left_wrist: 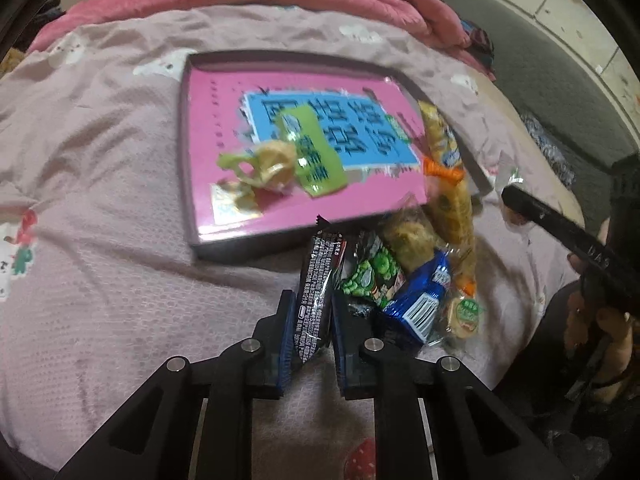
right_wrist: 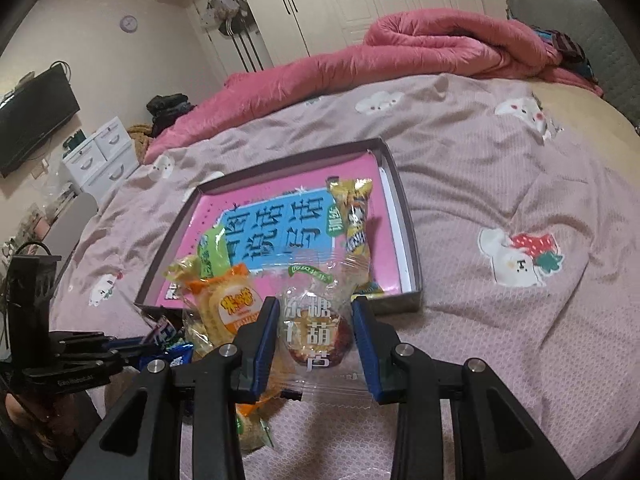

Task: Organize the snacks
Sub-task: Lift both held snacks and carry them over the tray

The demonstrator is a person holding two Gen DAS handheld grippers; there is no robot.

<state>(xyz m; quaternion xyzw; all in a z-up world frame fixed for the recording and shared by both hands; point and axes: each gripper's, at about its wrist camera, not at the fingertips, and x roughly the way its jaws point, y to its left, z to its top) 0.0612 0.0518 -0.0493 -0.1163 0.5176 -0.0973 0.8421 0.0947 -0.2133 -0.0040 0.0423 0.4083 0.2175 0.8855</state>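
Snacks lie in a loose heap on the bed (right_wrist: 500,168), whose cover is a soft pinkish quilted fabric printed with white cartoon animals, just at the near edge of a shallow rectangular box (right_wrist: 402,208) with thin dark cardboard walls and a glossy pink and blue printed sheet inside. The left gripper (left_wrist: 312,316) is clenched on a slim black foil packet (left_wrist: 316,280) covered in fine white print, which stands upright between the blue ribbed pads. Just right of it in the heap are a green crinkly pea packet (left_wrist: 370,276), a blue foil packet (left_wrist: 420,300) with a barcode and a long yellow cracker sleeve (left_wrist: 452,208). Inside the box rest three snacks: a flat green sachet (left_wrist: 316,152), a crumpled yellowish wrapper (left_wrist: 264,168) and a yellow tubular packet (right_wrist: 356,220). The right gripper (right_wrist: 316,316) grasps a clear crackly plastic packet (right_wrist: 316,320) with white characters and a reddish round sweet inside, lifted near the box's front wall. A round orange-labelled rice cracker pack (right_wrist: 230,304) sits just left of it. A thick pink duvet (right_wrist: 400,48) is bunched at the far side
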